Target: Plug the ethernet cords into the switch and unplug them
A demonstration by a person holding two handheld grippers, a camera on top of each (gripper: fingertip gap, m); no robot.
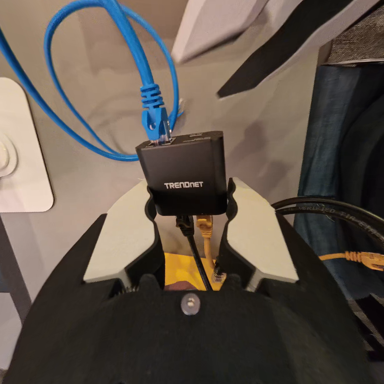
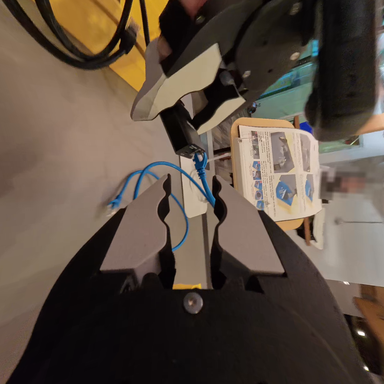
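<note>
At the far left of the left wrist view a pale flat plate (image 1: 22,149) lies on the grey counter (image 1: 87,187). Just right of it a blue ethernet cord (image 1: 49,62) loops across the counter, and its ribbed blue plug (image 1: 154,116) stands at a port on the far face of the black switch (image 1: 180,166); whether it is fully seated cannot be told. The left hand-held gripper (image 1: 190,197) is clamped on the switch's near end, 1 finger on each side. Below the switch, between those fingers, a black cord (image 1: 187,228) and a yellow cord (image 1: 205,228) are plugged into its near face. A loose clear plug (image 1: 218,276) sits near the right finger's base. Farther right, thick black cable (image 1: 332,216) curves in, with another yellow plug (image 1: 369,264) below it. The right hand-held gripper's 2 fingers show blurred at the upper right.

In the right wrist view the blue cord's free plug (image 2: 113,204) lies on the counter at left. The right hand-held gripper (image 2: 192,180) has its fingers apart and holds nothing, pointing toward the blue cord. To the right, a printed sheet on a wooden board (image 2: 268,224) leans beyond the counter edge.
</note>
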